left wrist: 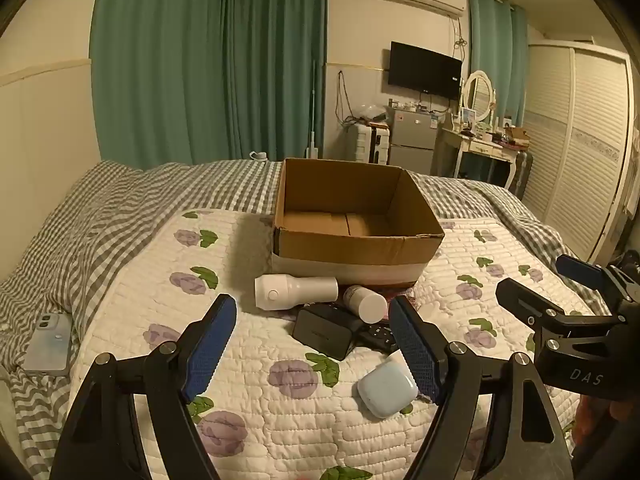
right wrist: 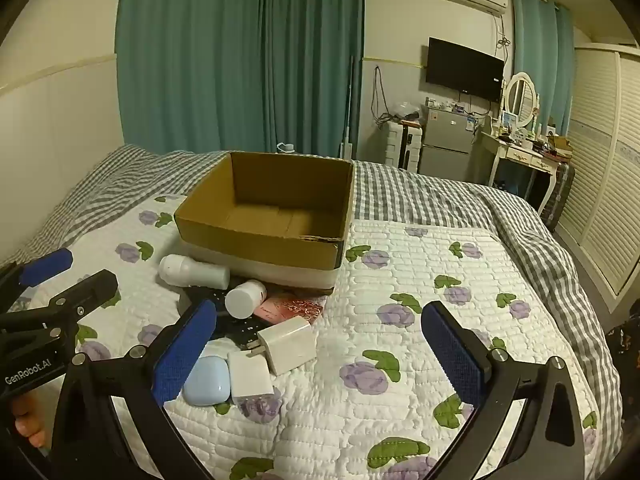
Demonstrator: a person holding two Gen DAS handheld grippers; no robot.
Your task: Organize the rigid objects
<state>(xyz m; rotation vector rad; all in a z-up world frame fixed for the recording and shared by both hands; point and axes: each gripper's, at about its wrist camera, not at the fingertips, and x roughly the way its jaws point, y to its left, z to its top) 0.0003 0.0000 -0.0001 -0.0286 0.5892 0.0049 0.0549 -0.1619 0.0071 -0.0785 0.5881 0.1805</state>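
An open cardboard box point(left wrist: 356, 246) point(right wrist: 260, 244) stands on the quilted bed. In front of it lies a cluster: a white flashlight-like cylinder point(left wrist: 296, 292) point(right wrist: 192, 272), a white pill bottle point(left wrist: 366, 303) point(right wrist: 244, 298), a black case point(left wrist: 326, 330), a black remote point(left wrist: 378, 336), a light blue earbud case point(left wrist: 386, 388) point(right wrist: 208, 380), a white charger plug point(right wrist: 288, 344), a white block point(right wrist: 250, 374) and a pink card point(right wrist: 292, 308). My left gripper point(left wrist: 316, 352) is open above the cluster. My right gripper point(right wrist: 320, 354) is open, to the right of it.
A phone point(left wrist: 52, 344) lies on the gingham sheet at the left. A floral quilt point(right wrist: 420, 320) covers the bed. Curtains, a fridge, a TV and a dressing table stand far behind. The right gripper shows at the right of the left wrist view point(left wrist: 560, 300).
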